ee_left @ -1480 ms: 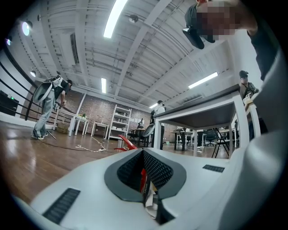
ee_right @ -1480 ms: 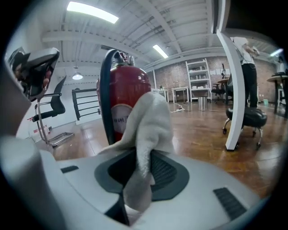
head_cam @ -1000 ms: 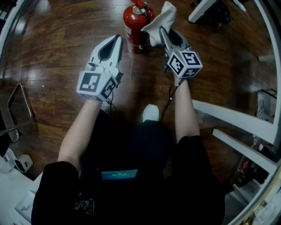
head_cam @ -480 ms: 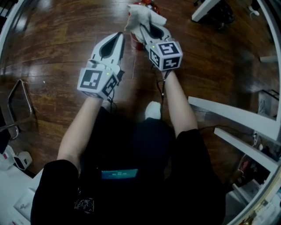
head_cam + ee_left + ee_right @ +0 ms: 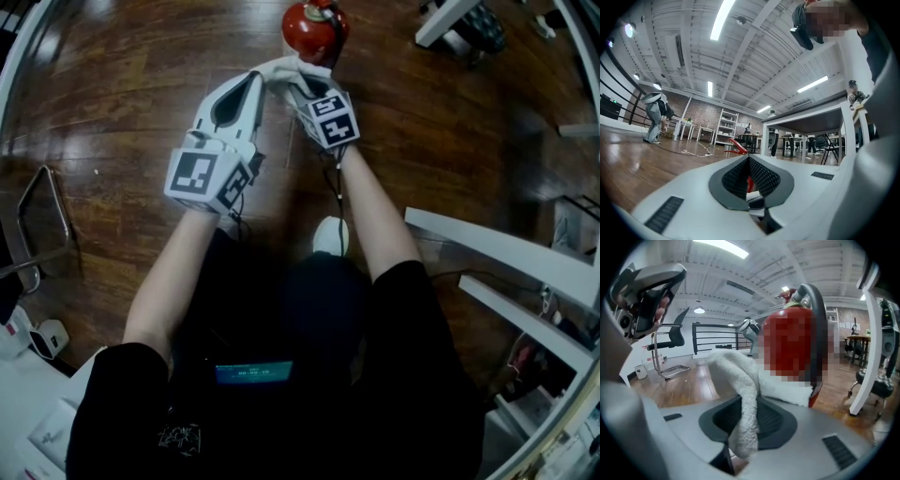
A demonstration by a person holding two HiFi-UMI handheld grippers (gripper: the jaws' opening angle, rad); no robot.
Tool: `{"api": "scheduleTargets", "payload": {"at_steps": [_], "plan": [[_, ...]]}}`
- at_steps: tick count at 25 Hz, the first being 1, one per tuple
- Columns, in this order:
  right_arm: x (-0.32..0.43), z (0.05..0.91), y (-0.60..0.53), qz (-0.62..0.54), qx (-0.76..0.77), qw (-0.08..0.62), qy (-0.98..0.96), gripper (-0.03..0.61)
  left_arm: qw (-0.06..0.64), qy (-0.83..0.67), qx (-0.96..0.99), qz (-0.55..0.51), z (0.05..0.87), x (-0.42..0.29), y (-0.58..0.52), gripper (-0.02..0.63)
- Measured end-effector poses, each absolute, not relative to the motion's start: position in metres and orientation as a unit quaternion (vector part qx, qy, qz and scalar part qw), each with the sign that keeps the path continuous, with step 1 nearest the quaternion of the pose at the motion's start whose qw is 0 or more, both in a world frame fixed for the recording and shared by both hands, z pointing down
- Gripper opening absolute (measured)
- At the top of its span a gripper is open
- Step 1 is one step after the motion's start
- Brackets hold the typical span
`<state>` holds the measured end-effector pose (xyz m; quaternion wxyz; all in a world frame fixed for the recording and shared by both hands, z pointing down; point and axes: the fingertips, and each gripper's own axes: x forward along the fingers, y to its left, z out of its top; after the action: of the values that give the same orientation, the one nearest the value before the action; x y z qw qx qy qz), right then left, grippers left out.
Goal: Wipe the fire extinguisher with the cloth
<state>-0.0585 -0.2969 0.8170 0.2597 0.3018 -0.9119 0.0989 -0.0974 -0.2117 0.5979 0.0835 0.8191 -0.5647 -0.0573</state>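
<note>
While the wooden floor bears the upright fire extinguisher, the left gripper hovers nearby, pressed together and empty, and the right gripper pinches the cloth against its red body.

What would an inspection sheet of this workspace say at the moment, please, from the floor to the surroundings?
Surface: glossy dark wooden floor; no spill seen.
Job's things: red fire extinguisher upright on the floor; white cloth appears to lie against its near side.
Clutter: bent metal frame on the floor at left.
Grippers: right hand-held gripper shut on the cloth; left hand-held gripper shut, empty, close beside it.
Cables: a lead runs from the right hand-held gripper along the forearm; a loose cable lies on the floor farther off.
Surroundings: white table legs at right; shelves and people in the distance.
</note>
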Motion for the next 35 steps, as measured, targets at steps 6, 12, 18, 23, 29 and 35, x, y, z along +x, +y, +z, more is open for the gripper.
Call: {"api": "scheduleTargets", "payload": {"at_steps": [6, 12, 18, 23, 29, 35], "plan": [[-0.066, 0.757, -0.283, 0.092, 0.292, 0.176, -0.936, 0.110, 0.085, -0.566, 0.818, -0.063, 0.597, -0.103, -0.210, 0.003], [-0.035, 0.627, -0.292, 0.066, 0.321, 0.016, -0.945, 0.114, 0.086, -0.562, 0.821, -0.062, 0.598, -0.100, -0.207, 0.003], [0.012, 0.578, -0.335, 0.050, 0.371, -0.024, -0.927, 0.114, 0.083, -0.559, 0.822, -0.063, 0.593, -0.098, -0.207, 0.003], [0.024, 0.619, -0.362, 0.087, 0.388, 0.009, -0.918, 0.114, 0.085, -0.560, 0.822, -0.060, 0.597, -0.097, -0.206, 0.002], [0.038, 0.669, -0.346, 0.120, 0.404, 0.013, -0.907, 0.112, 0.084, -0.562, 0.821, -0.057, 0.598, -0.100, -0.207, 0.003], [0.030, 0.783, -0.325, 0.146, 0.392, 0.140, -0.898, 0.111, 0.085, -0.559, 0.823, -0.054, 0.601, -0.094, -0.204, 0.003]]}}
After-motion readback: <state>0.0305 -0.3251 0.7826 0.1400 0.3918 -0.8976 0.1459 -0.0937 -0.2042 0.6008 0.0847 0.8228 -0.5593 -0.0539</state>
